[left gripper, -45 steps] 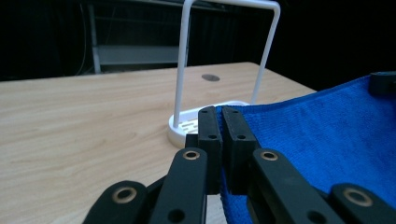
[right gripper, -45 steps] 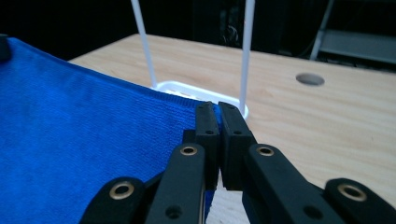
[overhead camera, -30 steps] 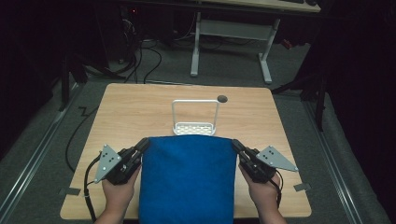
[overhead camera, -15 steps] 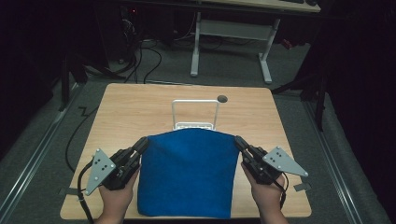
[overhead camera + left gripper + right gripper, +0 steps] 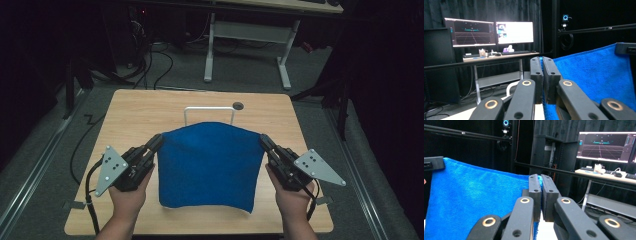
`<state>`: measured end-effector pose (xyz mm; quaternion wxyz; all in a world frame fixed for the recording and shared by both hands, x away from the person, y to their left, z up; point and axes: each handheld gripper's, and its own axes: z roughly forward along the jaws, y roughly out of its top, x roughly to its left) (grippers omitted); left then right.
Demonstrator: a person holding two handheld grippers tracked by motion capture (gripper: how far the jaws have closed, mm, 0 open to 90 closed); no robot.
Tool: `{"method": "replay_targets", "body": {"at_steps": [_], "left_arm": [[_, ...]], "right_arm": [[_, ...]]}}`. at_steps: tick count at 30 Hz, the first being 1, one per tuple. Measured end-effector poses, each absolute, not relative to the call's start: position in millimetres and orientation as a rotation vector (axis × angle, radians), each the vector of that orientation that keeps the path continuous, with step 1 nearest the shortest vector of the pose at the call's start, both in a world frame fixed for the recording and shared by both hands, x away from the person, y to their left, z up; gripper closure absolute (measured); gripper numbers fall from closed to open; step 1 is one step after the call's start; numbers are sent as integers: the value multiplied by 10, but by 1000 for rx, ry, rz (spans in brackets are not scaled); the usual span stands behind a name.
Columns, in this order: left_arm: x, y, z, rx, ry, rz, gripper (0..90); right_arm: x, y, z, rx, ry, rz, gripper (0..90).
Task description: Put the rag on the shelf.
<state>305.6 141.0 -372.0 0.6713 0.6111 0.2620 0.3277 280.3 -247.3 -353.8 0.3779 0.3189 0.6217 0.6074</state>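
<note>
Blue towel: held up off the wooden surface, stretched between the two grippers; its top edge arches slightly upward, its bottom hem hangs near the front edge of the surface, with a pale bit showing at the lower right corner.
Left gripper: held in the person's left hand; fingers closed on the towel's upper left corner, a thin line of blue cloth pinched between them in the left gripper view.
Right gripper: held in the right hand; fingers closed on the upper right corner, blue cloth showing between them at the tips.
Grey plates: one three-cornered plate sits on each gripper, angled outward.
White wire rack: stands on the surface behind the towel, its top bar just above the towel's upper edge; lower part hidden by the cloth.
Dark round hole: in the surface, just right of the rack.
Background: a desk with two monitors and a keyboard beyond the surface; black curtains around.
</note>
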Motion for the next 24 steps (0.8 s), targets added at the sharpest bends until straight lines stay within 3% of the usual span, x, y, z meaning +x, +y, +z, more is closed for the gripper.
{"method": "replay_targets", "body": {"at_steps": [14, 24], "left_arm": [[3708, 1362, -3588, 1455, 639, 762, 880], [4167, 1350, -3427, 1540, 702, 851, 882]], "right_arm": [[3288, -2445, -3389, 890, 1617, 1511, 884], [3678, -2461, -3155, 921, 1603, 1490, 886]]}}
